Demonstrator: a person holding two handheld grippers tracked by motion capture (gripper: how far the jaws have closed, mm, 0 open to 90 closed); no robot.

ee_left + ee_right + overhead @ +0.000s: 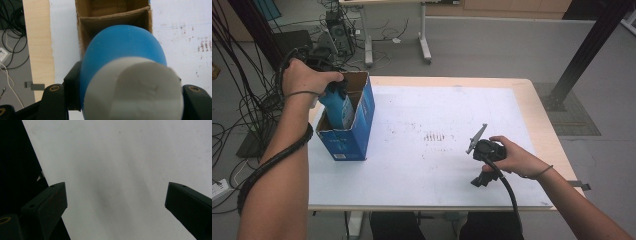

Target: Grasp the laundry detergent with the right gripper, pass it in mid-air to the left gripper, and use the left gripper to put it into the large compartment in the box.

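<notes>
The blue bottle (338, 106) with its white cap (132, 90) is pinched in my left gripper (331, 95) and sits partly inside the cardboard box (361, 125); I think its bottom is not down yet. Releasing remains. My right gripper (116, 202) rests spread on the table (437, 165).

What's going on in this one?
A person works at a white-topped table with a gripper in each hand. The left gripper is shut on a blue bottle with a white cap, holding it over an open cardboard box at the table's left side. The right gripper rests open by the table's right edge, with nothing between its jaws.
</notes>
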